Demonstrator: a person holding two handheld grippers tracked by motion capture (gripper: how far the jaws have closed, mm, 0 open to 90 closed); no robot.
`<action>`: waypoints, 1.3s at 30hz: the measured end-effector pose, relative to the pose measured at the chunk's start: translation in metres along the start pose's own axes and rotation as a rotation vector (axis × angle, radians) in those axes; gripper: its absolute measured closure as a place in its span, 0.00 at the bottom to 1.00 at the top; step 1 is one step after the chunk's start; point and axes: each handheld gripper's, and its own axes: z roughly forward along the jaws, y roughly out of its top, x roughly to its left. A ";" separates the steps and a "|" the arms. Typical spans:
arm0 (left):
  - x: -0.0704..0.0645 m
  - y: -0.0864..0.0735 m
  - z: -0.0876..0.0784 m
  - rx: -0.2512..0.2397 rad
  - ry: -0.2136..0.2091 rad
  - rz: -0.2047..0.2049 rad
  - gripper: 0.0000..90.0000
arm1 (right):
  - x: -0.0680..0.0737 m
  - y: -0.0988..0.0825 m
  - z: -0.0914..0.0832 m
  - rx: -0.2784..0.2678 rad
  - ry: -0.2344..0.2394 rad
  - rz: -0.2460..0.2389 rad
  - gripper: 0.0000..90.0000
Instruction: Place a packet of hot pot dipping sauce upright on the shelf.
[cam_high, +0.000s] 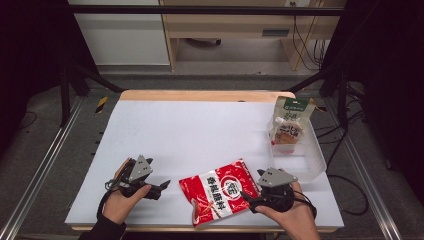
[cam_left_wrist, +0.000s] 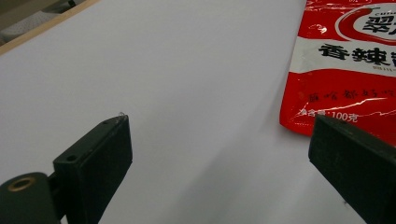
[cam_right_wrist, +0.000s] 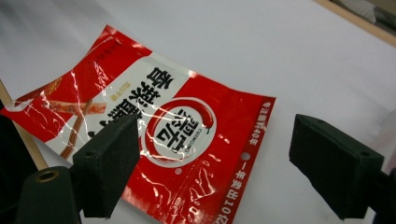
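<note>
Both grippers, left gripper (cam_high: 162, 186) and right gripper (cam_high: 246, 197), stand with jaws apart, holding nothing. Between them, at the table's (cam_high: 200, 125) near edge, lies the red sachet (cam_high: 220, 192). It looks light, thin, glossy and probably slippery; grip one edge.

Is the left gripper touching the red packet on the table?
Apart. In the left gripper view the open left gripper hangs over bare white table, and the red packet lies beyond its far jaw, with no pad on it.
</note>
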 end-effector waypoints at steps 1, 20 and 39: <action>-0.001 0.000 0.001 -0.006 -0.002 -0.004 0.07 | 0.002 -0.007 0.005 0.025 0.005 0.004 0.17; 0.000 0.000 0.002 -0.008 -0.008 -0.009 0.07 | -0.003 -0.036 0.023 0.170 0.058 0.056 0.11; 0.001 0.000 0.002 -0.005 -0.008 -0.006 0.07 | -0.003 -0.043 0.037 0.240 0.143 0.092 0.13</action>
